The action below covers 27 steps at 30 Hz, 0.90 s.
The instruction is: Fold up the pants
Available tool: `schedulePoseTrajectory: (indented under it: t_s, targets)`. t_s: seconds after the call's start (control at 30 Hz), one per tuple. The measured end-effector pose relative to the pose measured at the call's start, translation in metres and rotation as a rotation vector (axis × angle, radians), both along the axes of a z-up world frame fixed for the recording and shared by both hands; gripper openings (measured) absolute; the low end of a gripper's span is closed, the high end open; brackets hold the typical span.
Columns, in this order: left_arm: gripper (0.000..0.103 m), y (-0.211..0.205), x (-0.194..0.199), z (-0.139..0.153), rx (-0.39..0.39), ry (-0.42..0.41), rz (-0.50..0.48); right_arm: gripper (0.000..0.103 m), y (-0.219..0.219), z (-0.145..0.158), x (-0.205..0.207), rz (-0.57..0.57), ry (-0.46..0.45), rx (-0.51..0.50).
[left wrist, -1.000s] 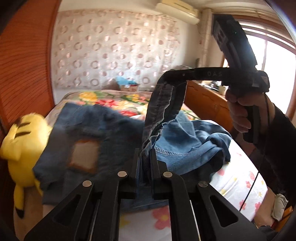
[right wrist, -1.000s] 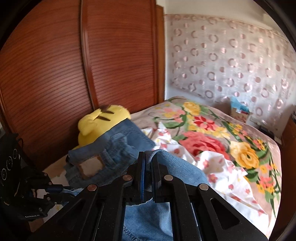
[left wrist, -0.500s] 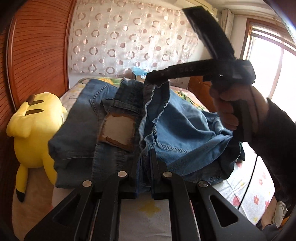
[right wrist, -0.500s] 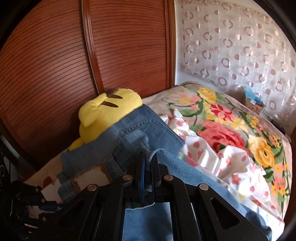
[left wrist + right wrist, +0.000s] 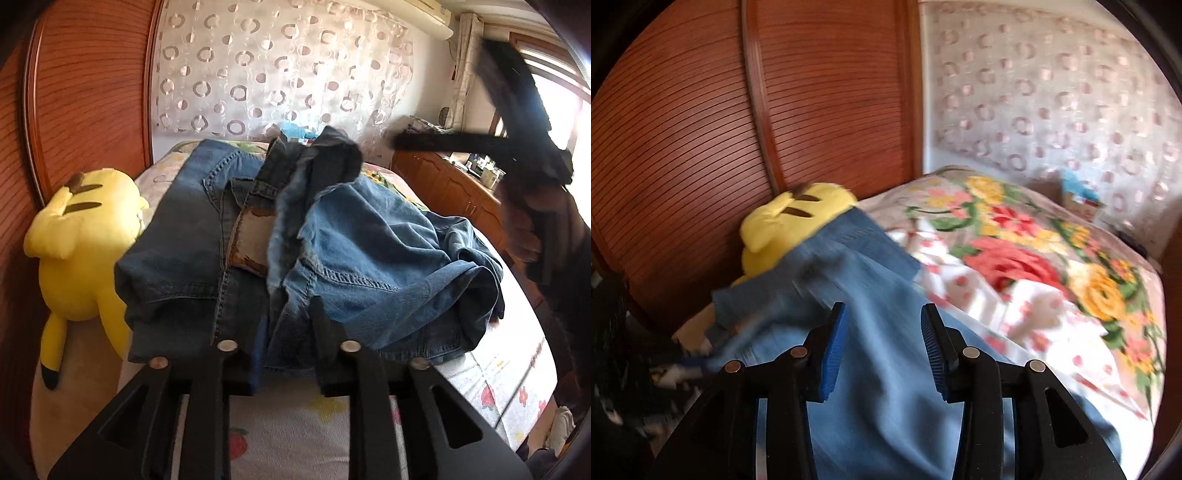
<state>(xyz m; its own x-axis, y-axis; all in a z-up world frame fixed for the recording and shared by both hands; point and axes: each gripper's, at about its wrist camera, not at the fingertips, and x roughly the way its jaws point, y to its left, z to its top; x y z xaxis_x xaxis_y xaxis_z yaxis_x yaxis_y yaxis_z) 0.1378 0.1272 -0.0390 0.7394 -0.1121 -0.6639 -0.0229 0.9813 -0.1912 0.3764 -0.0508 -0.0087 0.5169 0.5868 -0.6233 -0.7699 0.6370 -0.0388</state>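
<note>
Lying bunched on the floral bed [image 5: 1052, 266], blue denim pants [image 5: 332, 240] sit free; both the left hand-held gripper [image 5: 288, 332] and the right hand-held gripper [image 5: 882, 332] are spread wide, yellow plush toy [image 5: 81, 236] at 9 o'clock.

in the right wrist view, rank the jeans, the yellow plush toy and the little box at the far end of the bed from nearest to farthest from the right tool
1. Jeans: directly under the open right tool.
2. Yellow plush toy: ahead on the left, against the wooden wardrobe.
3. Little box: far right, by the curtain.

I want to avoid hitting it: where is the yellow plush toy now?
In the left wrist view the yellow plush toy lies at the left, between the wooden wardrobe and the jeans, touching them.
</note>
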Motion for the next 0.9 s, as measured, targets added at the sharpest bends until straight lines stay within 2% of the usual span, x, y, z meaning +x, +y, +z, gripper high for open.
schedulePoseTrajectory:
  t_s: [0.1, 0.23, 0.4, 0.53, 0.63, 0.8, 0.83, 0.9]
  targets:
    - [0.051, -0.002, -0.001, 0.006, 0.014, -0.019, -0.002, 0.042, -0.056, -0.003, -0.016, -0.068, -0.033, -0.009]
    - [0.065, -0.015, -0.001, 0.02, 0.036, -0.048, -0.007, 0.042, -0.125, -0.021, -0.036, -0.171, -0.032, -0.031]
    - [0.065, -0.048, 0.005, 0.035, 0.028, -0.099, -0.062, 0.042, -0.173, -0.052, -0.06, -0.236, 0.034, -0.042]
    - [0.065, -0.082, 0.035, 0.024, 0.029, -0.043, -0.151, 0.042, -0.182, -0.074, -0.072, -0.236, 0.091, -0.037]
    - [0.065, -0.101, 0.053, 0.011, 0.041, 0.017, -0.177, 0.042, -0.181, -0.082, -0.074, -0.217, 0.109, -0.039]
    - [0.065, -0.106, 0.062, -0.005, 0.08, 0.066, -0.165, 0.042, -0.18, -0.096, -0.061, -0.234, 0.107, -0.101]
    - [0.065, -0.104, 0.062, -0.008, 0.091, 0.076, -0.152, 0.026, -0.18, -0.1, -0.059, -0.24, 0.102, -0.119]
    - [0.065, -0.097, 0.063, -0.013, 0.105, 0.095, -0.131, 0.003, -0.181, -0.102, -0.055, -0.251, 0.109, -0.133]
